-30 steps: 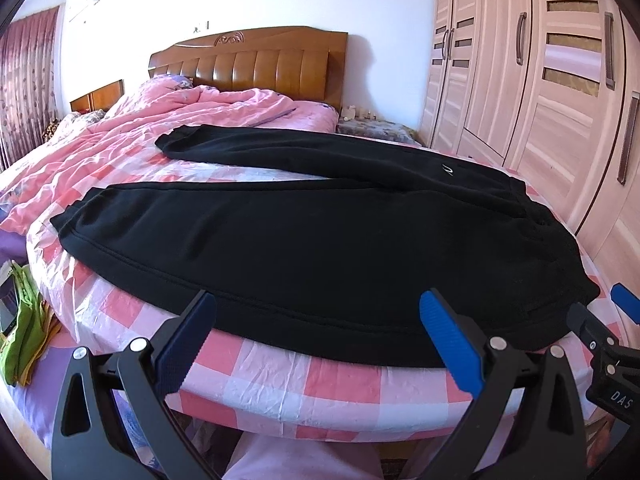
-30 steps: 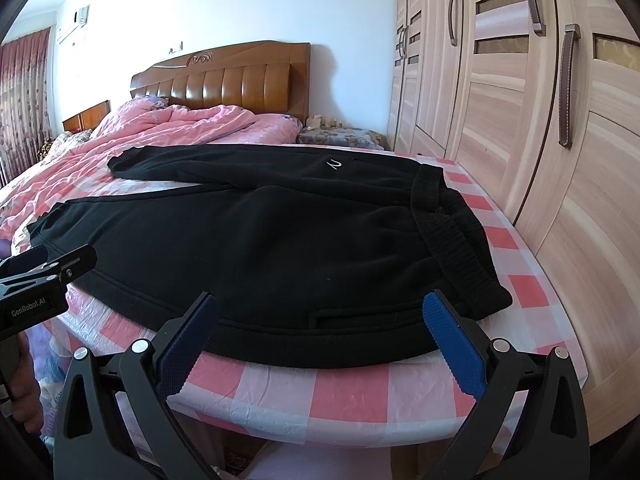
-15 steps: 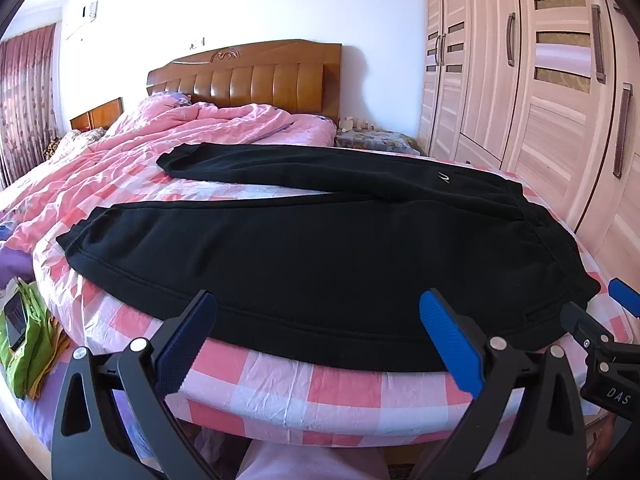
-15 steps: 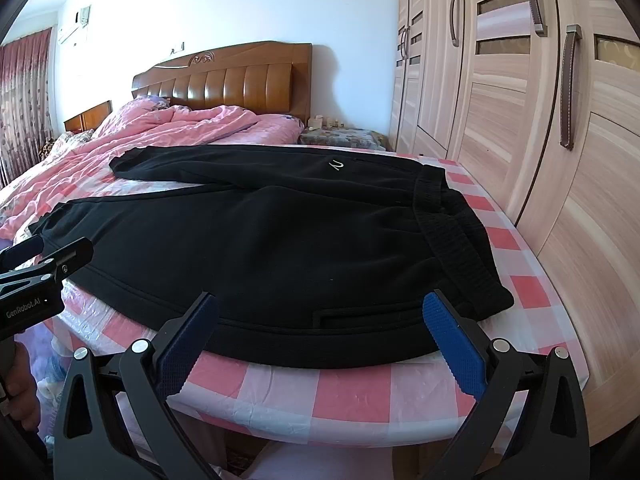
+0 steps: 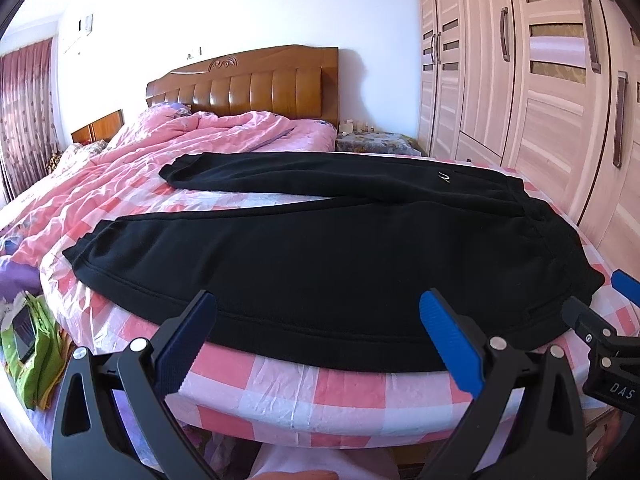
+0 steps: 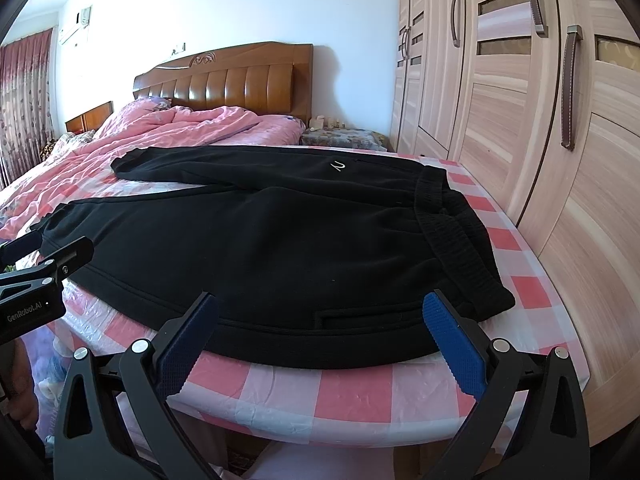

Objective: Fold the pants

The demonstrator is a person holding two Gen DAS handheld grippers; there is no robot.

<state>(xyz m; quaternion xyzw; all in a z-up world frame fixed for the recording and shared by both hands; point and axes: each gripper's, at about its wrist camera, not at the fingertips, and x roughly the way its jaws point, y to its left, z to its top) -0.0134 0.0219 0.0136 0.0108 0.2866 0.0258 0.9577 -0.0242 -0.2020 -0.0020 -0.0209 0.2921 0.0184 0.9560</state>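
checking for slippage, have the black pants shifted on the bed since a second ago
No. The black pants cover the same pink checks of the bed sheet; only the camera view shifted.

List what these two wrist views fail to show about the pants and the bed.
- Underside of the black pants: hidden by the fabric itself, both views.
- Small white logo: too small to read, either view.
- Bed below the mattress edge: blocked by the open left gripper and the open right gripper.
- Items on the nightstand: too small to identify.
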